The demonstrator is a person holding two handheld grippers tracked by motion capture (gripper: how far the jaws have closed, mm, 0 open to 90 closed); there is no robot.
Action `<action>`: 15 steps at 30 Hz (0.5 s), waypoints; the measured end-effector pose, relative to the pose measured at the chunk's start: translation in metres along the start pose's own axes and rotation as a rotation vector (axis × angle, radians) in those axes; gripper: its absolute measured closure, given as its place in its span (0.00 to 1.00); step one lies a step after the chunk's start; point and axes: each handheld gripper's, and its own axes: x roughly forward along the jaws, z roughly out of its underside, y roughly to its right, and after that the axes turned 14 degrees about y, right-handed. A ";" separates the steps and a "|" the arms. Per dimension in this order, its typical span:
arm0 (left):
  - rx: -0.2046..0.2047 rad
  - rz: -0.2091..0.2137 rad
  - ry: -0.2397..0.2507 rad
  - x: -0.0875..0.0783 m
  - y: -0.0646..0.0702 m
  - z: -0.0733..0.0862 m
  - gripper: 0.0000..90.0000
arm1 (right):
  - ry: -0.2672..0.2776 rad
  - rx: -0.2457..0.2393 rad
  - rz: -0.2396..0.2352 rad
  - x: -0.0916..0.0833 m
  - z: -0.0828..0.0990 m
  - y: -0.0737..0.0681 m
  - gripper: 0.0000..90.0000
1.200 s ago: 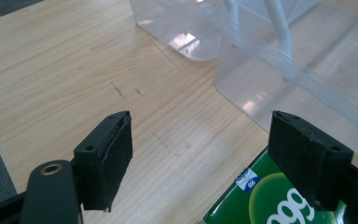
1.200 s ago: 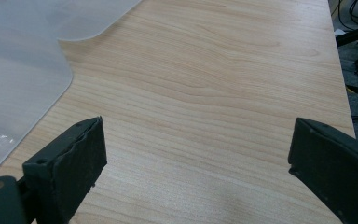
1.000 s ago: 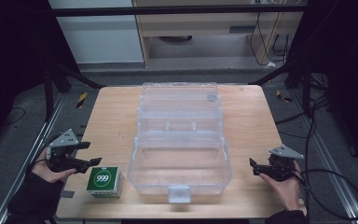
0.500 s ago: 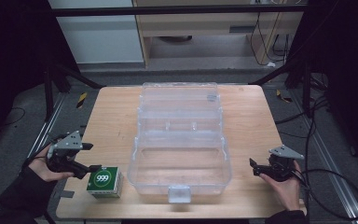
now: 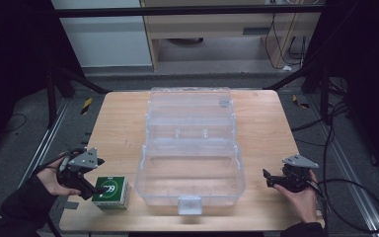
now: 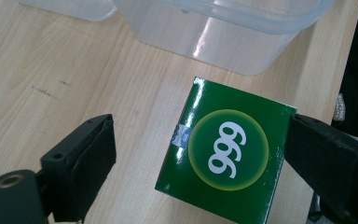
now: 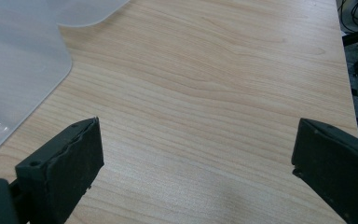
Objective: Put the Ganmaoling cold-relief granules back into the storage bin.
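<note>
The green box (image 6: 223,165) bears "999" in white on its yellow-ringed green circle.

A light wooden bench (image 5: 113,128) carries two things. A clear plastic box (image 5: 192,173) sits at its middle with the lid (image 5: 190,106) thrown back flat toward the far edge. A small green carton (image 5: 110,192) marked 999 lies near the front left corner, just beside the box.
</note>
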 end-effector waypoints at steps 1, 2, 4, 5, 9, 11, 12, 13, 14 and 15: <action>0.002 -0.001 -0.004 0.000 0.000 0.000 0.08 | -0.001 0.002 -0.001 0.000 0.000 0.000 0.03; 0.008 0.002 -0.012 0.002 0.001 0.000 0.08 | -0.002 0.000 -0.001 0.000 0.000 0.000 0.03; 0.019 0.008 -0.027 0.003 0.002 -0.001 0.07 | -0.006 -0.008 -0.002 0.001 0.001 0.000 0.03; 0.024 0.012 -0.036 0.004 0.003 -0.001 0.07 | -0.006 -0.010 -0.001 0.001 0.001 -0.001 0.02; 0.049 0.025 -0.078 0.010 0.006 -0.002 0.06 | -0.014 -0.014 -0.003 0.002 0.001 -0.001 0.02; 0.059 0.032 -0.101 0.013 0.008 -0.001 0.06 | -0.014 -0.018 -0.005 0.002 0.002 -0.001 0.02; 0.062 0.037 -0.106 0.014 0.008 -0.001 0.05 | -0.016 -0.017 -0.004 0.002 0.002 -0.001 0.02; 0.064 0.041 -0.109 0.016 0.009 -0.001 0.05 | -0.017 -0.021 -0.006 0.002 0.002 -0.001 0.02; 0.065 0.040 -0.114 0.017 0.010 0.000 0.05 | -0.019 -0.018 -0.006 0.002 0.002 -0.001 0.02; 0.069 0.039 -0.120 0.019 0.010 0.000 0.05 | -0.020 -0.017 -0.005 0.002 0.002 -0.002 0.02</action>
